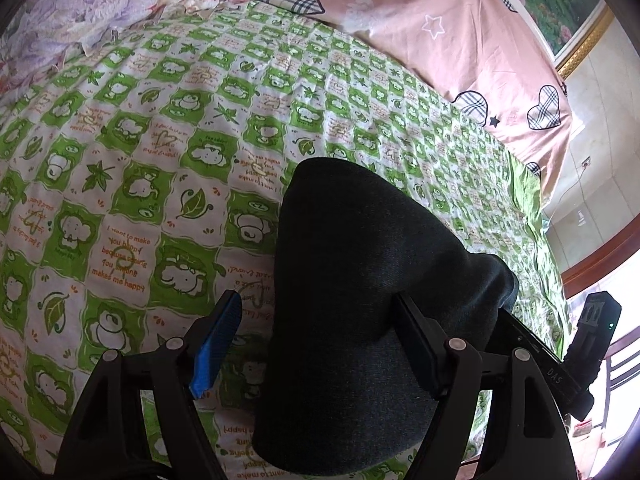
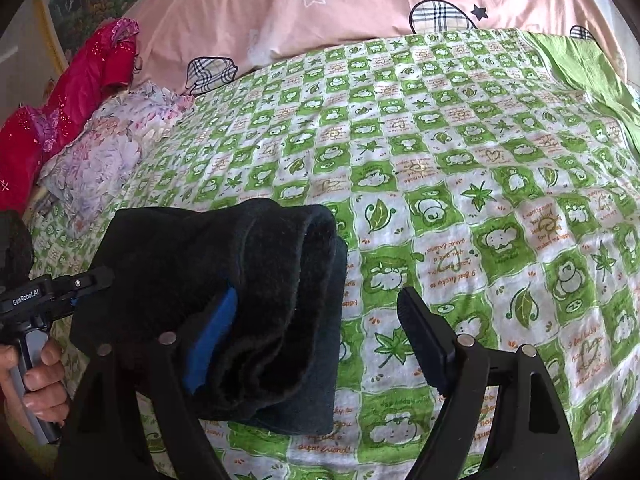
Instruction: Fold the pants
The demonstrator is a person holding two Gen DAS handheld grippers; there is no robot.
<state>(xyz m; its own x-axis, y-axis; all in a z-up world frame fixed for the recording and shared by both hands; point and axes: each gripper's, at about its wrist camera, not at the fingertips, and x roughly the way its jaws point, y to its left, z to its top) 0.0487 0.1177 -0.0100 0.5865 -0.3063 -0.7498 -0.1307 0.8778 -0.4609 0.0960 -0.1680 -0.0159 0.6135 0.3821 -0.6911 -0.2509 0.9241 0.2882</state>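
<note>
Dark folded pants [image 1: 360, 280] lie on the green checked bed sheet [image 1: 160, 128]. In the left wrist view the bundle runs between my fingers, over the right finger. My left gripper [image 1: 316, 312] is open, its blue-padded left finger [image 1: 218, 340] apart from the cloth. In the right wrist view the pants [image 2: 256, 300] show as a thick folded stack with fleecy lining, draped over my left finger's blue pad [image 2: 212, 336]. My right gripper [image 2: 320, 312] is open; the right finger [image 2: 424, 340] stands clear over the sheet.
A pink duvet with plaid hearts [image 1: 440, 28] lies along the far side. A floral cloth [image 2: 104, 152] and a red garment [image 2: 72, 92] sit at the left. The other gripper's handle and the hand [image 2: 36, 376] show at lower left. The bed edge [image 1: 552, 248] is at right.
</note>
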